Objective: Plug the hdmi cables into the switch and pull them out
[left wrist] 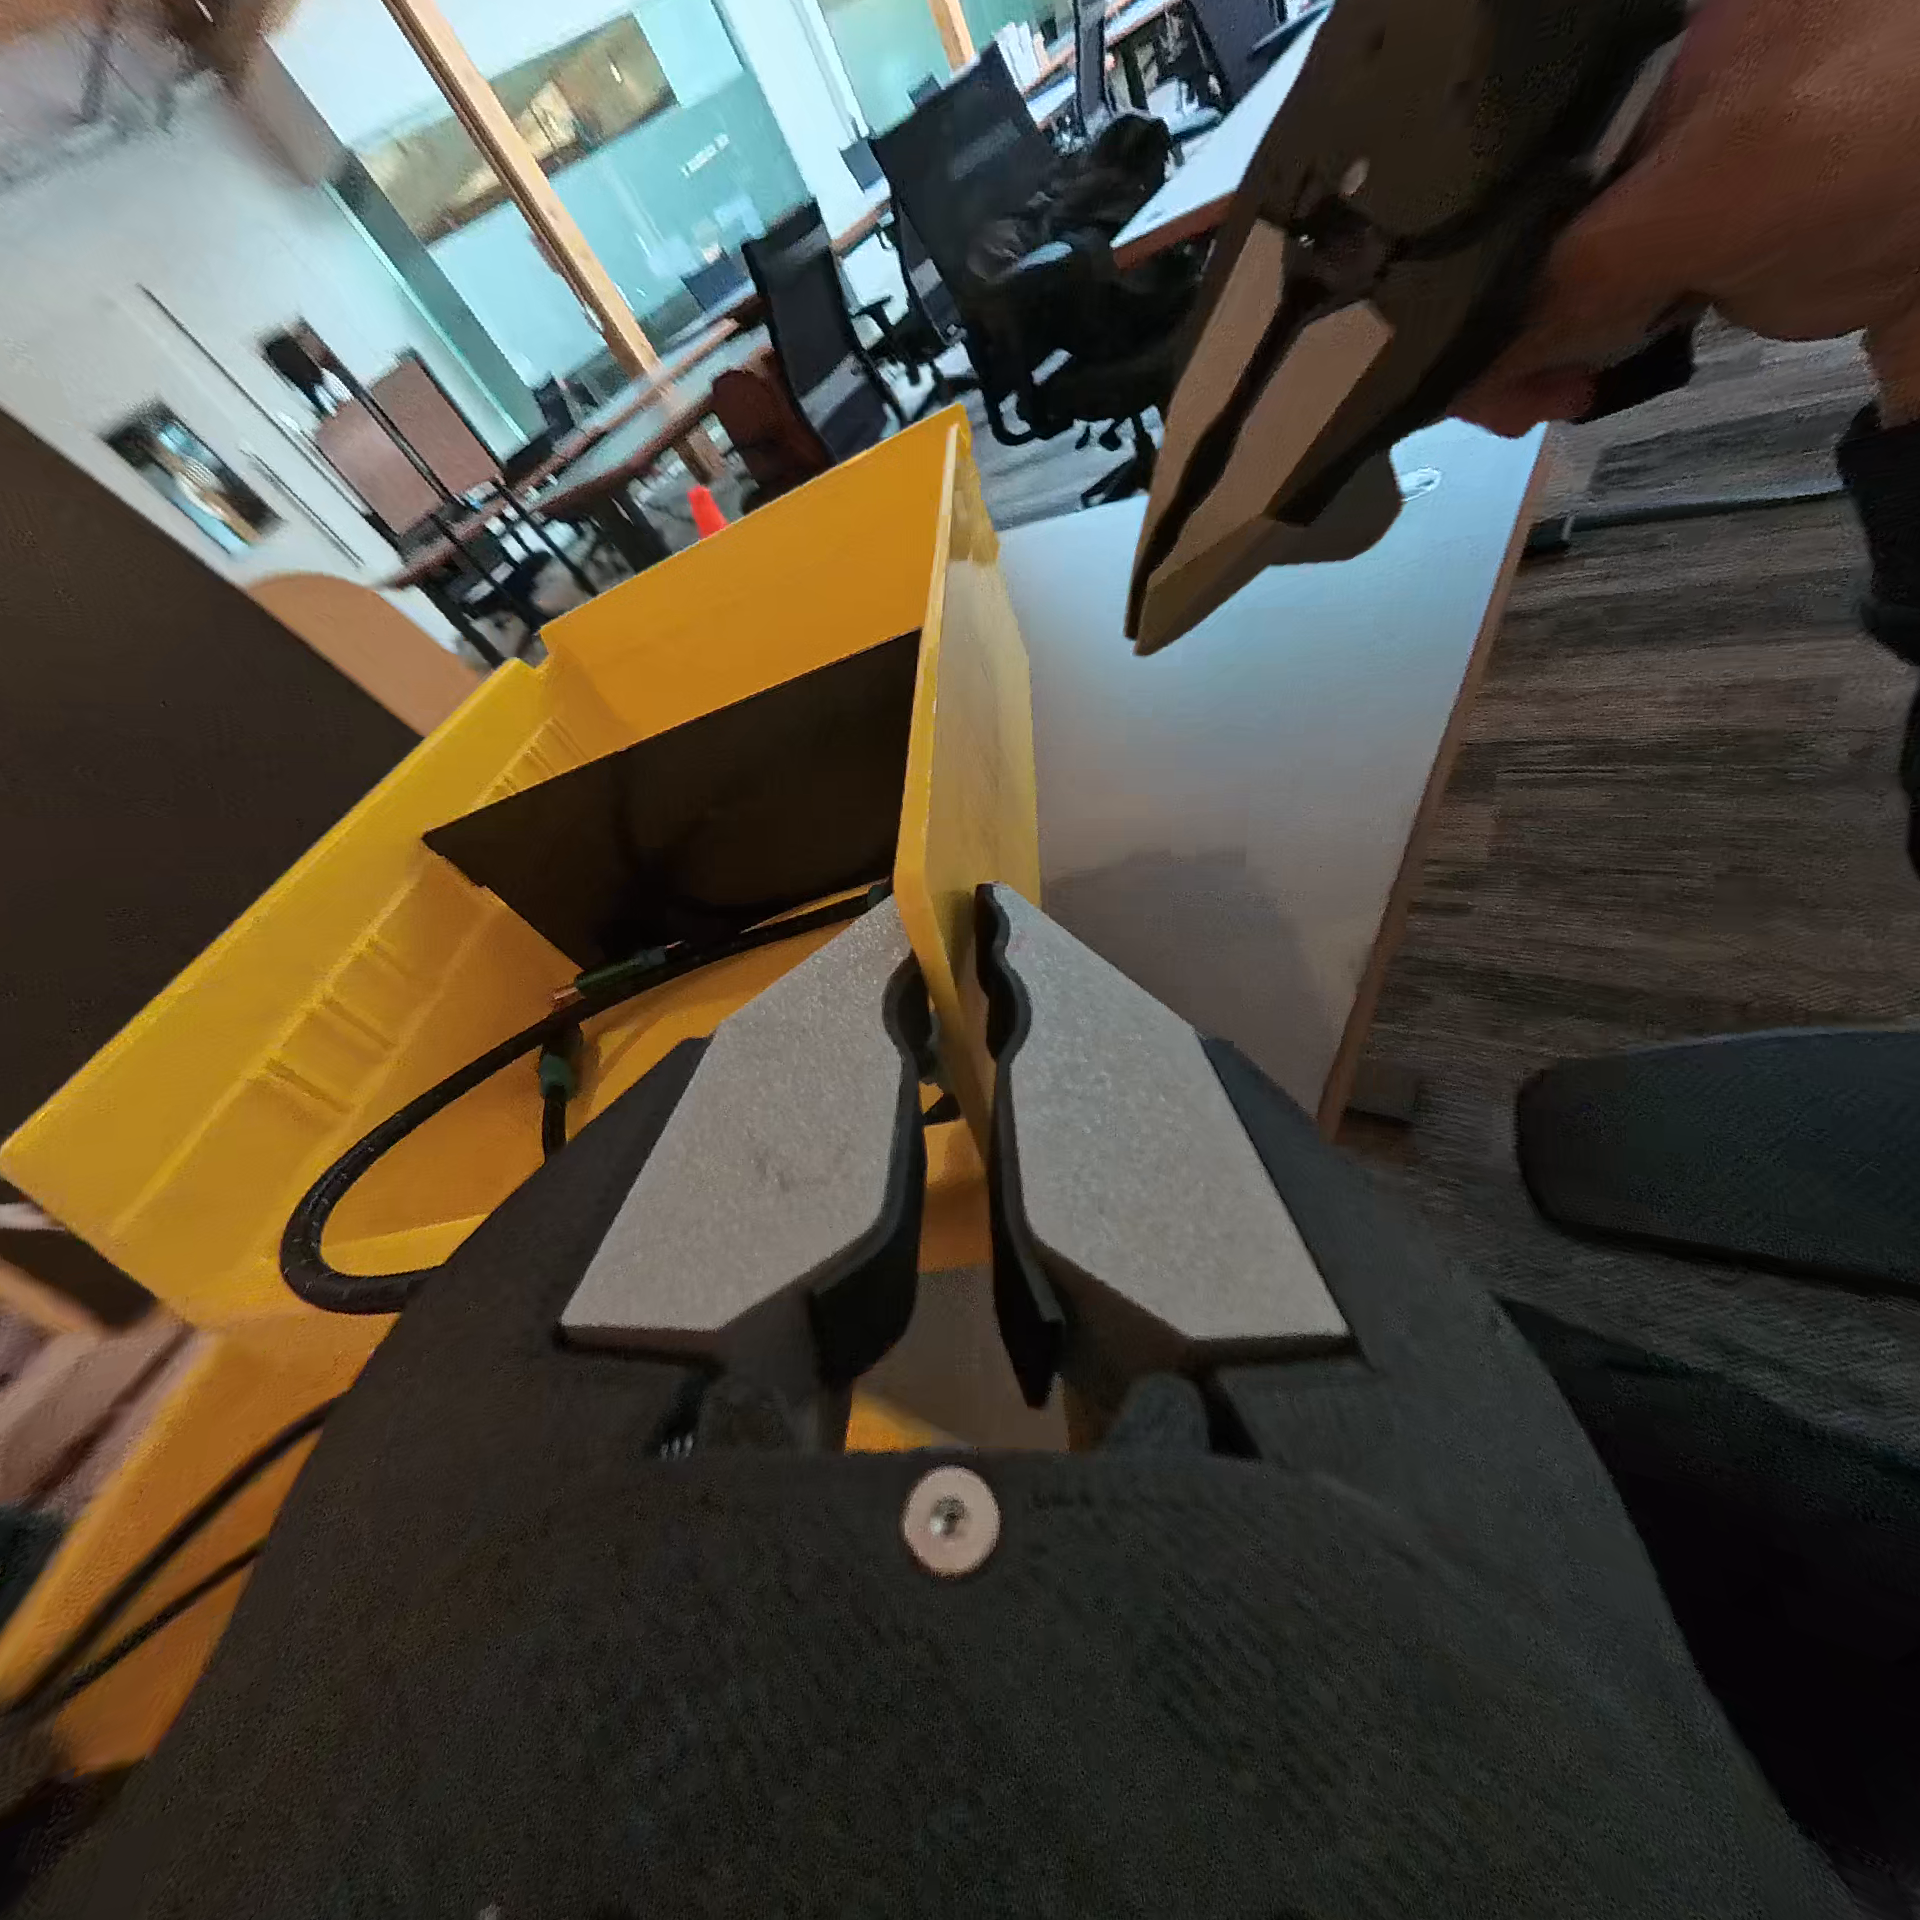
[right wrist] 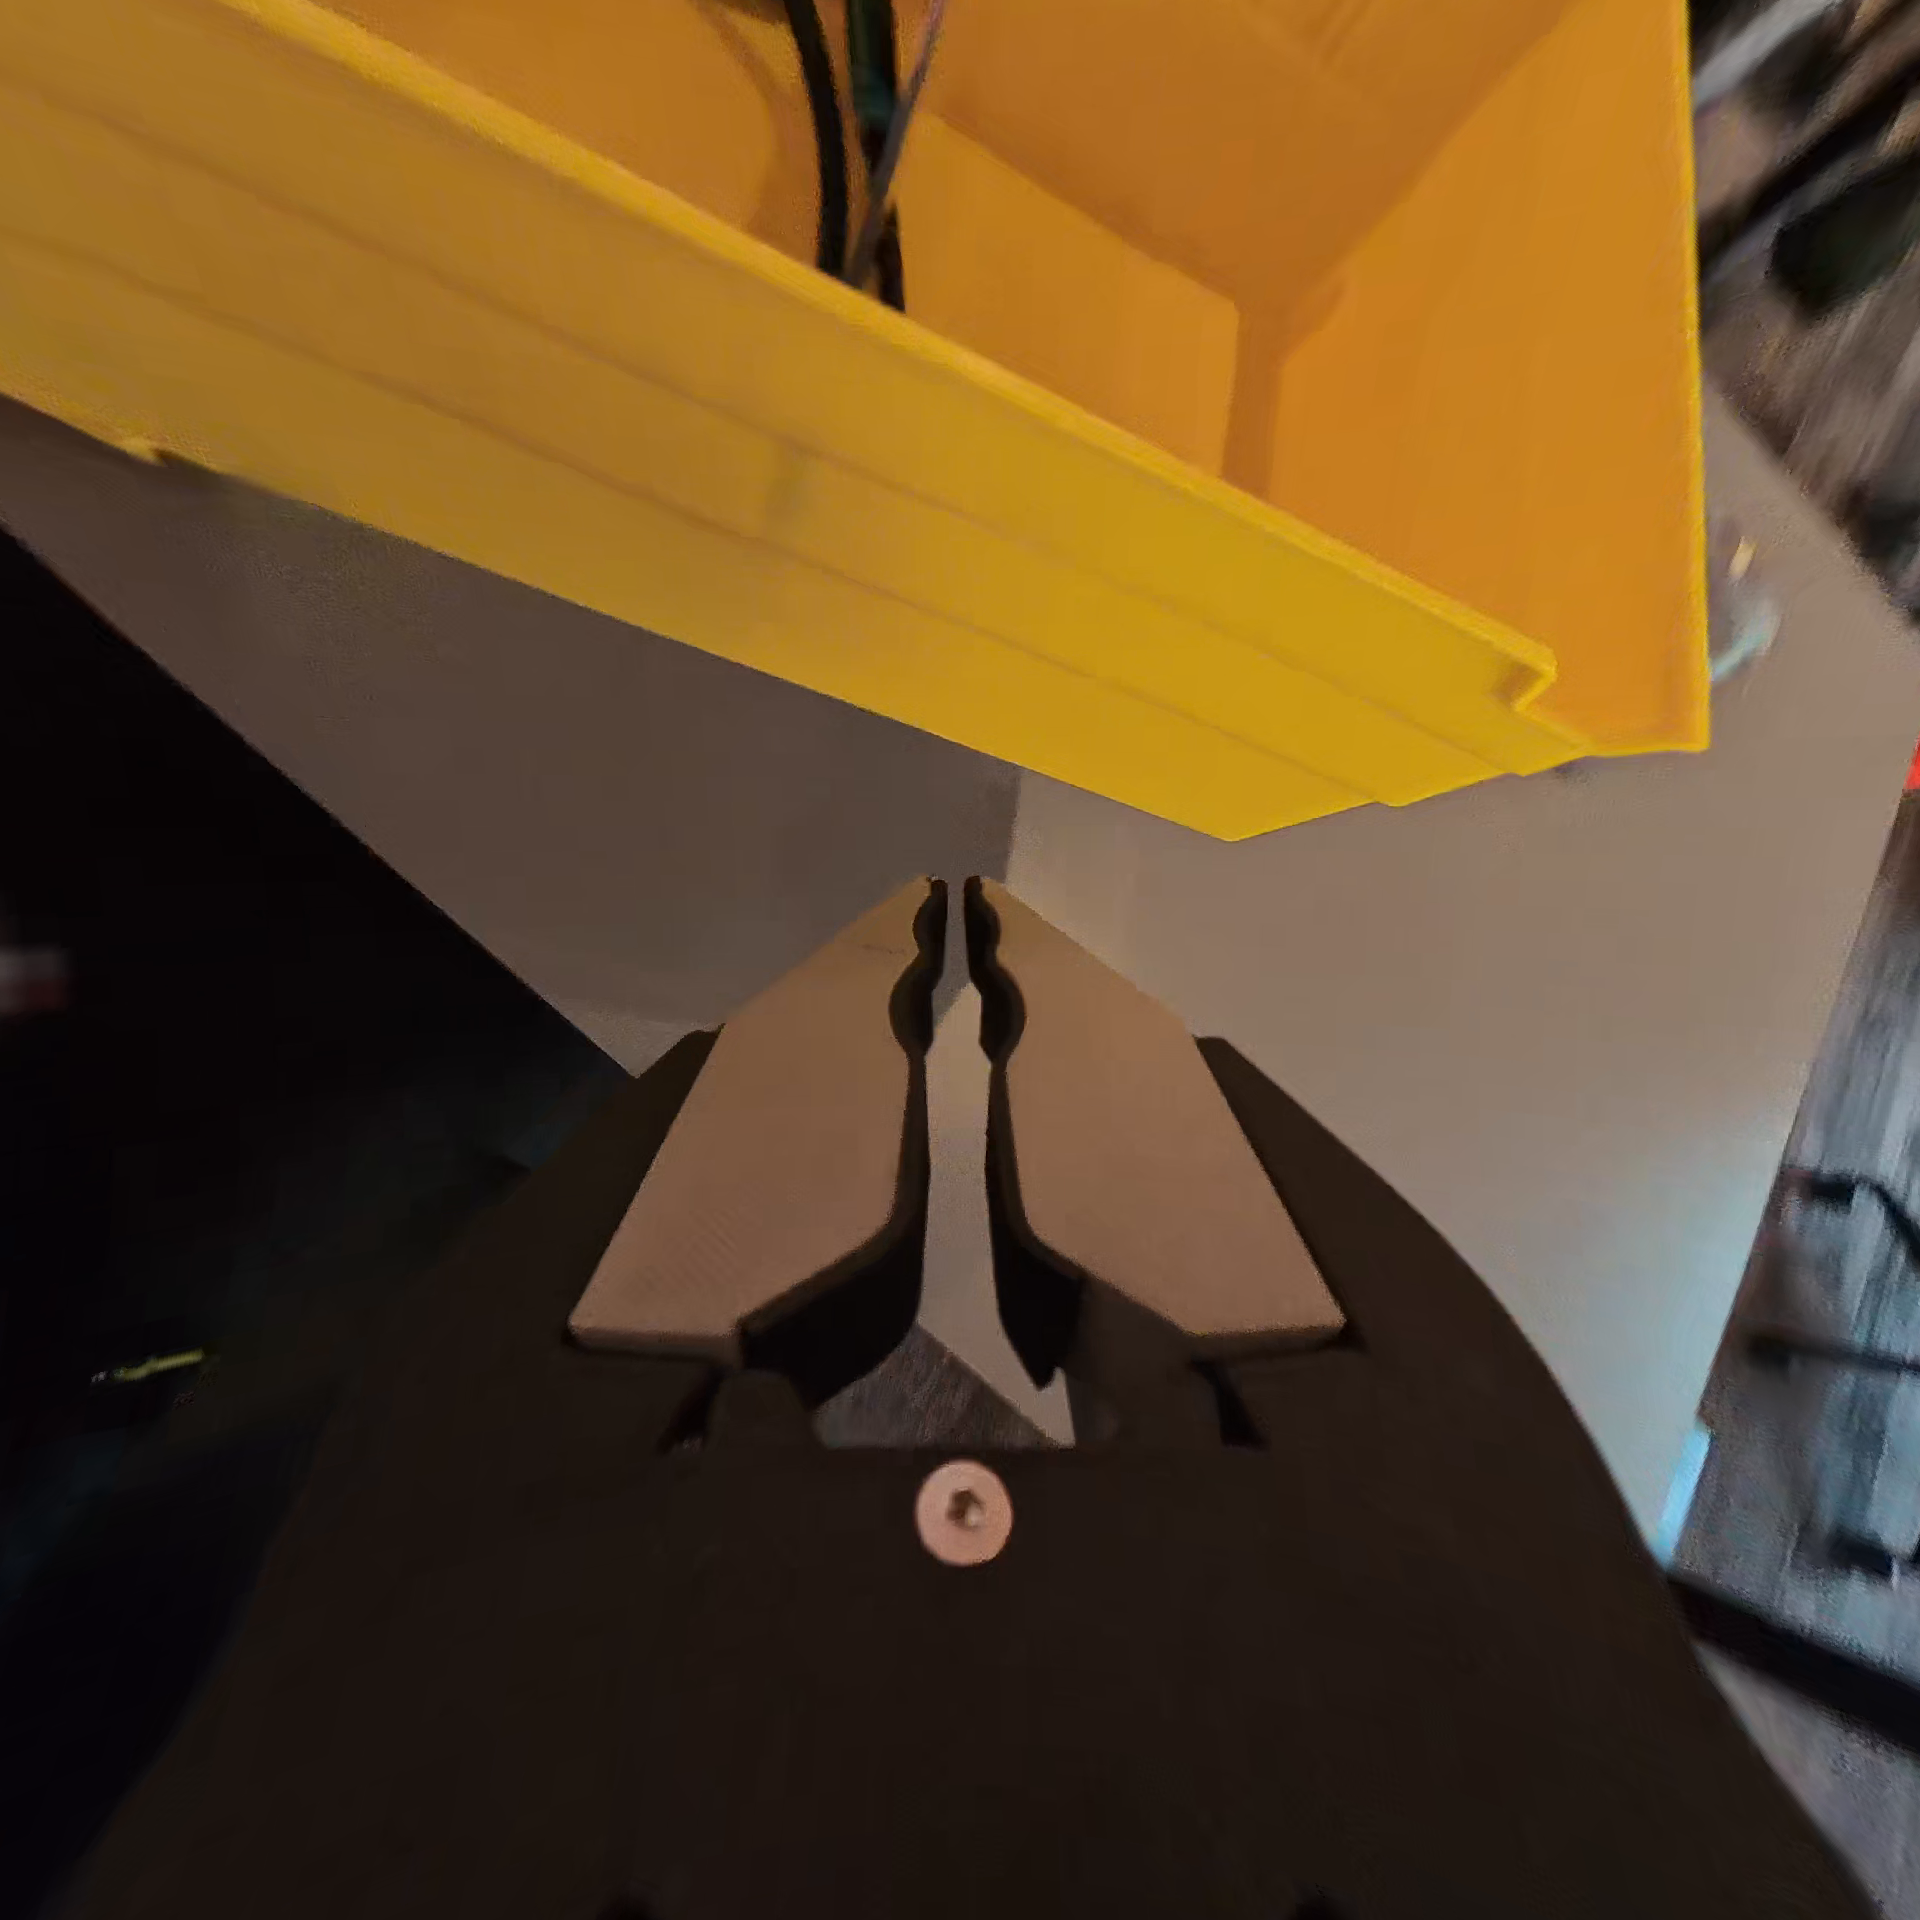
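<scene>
A yellow plastic bin [left wrist: 727,623] stands on a white table [left wrist: 1247,727]. My left gripper [left wrist: 945,904] is shut on the bin's right wall, which runs between its fingers. Inside the bin lie a looped black cable [left wrist: 436,1101], a plug end [left wrist: 613,977] and a black flat panel [left wrist: 727,790]. I cannot tell whether the panel is the switch. My right gripper [left wrist: 1143,623] hangs shut and empty above the table to the right of the bin. In the right wrist view it [right wrist: 954,883] is just short of the bin's ribbed outer wall [right wrist: 727,499]. Dark cables [right wrist: 831,156] show inside the bin.
A hand [left wrist: 1766,156] holds the right gripper. A black office chair [left wrist: 1745,1143] stands at the right over grey flooring. The table's edge [left wrist: 1455,748] runs past the bin. Desks, chairs and an orange cone [left wrist: 704,509] are far behind. Some 15 cm of space lies between my two pairs of fingers.
</scene>
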